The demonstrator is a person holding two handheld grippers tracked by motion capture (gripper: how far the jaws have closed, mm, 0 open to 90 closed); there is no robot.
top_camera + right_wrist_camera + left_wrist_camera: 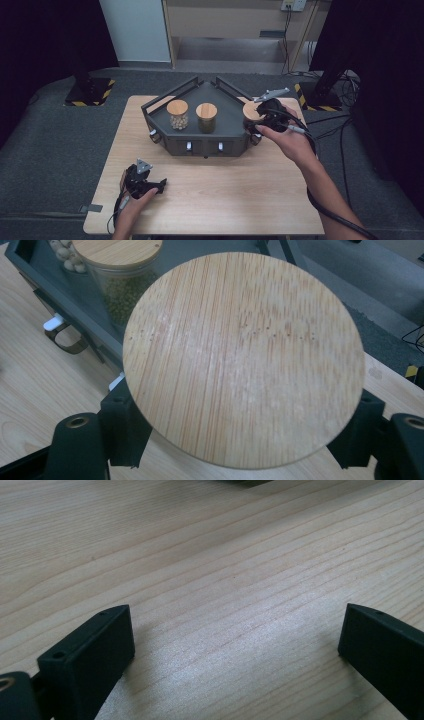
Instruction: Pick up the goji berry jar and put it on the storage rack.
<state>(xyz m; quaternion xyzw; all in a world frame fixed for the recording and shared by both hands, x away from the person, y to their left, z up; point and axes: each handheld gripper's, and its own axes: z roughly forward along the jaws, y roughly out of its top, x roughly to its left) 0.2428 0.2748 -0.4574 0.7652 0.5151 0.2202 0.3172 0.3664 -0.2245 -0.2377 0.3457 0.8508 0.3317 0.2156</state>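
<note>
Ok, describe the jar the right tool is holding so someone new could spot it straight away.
Find the dark grey angular tray at the far side of the pale wooden table. Two clear glass jars with round bamboo lids stand inside it. The third bamboo-lidded jar is at the tray's right end, gripped by the right tool.

A wooden table (210, 200) stands on grey carpet (45, 150). On its far half sits a dark angular tray (227, 145) with small white tags along its near wall. Inside the tray stand two glass jars with bamboo lids, just beside each other: the left jar (177, 115) holds pale round pieces, the right jar (206, 118) holds greenish grains. Far left and far right on the carpet are dark stand bases with yellow-black stripes (90, 92). Cables (340, 130) lie on the floor at the right. A pale cabinet (235, 20) stands against the far wall.
</note>
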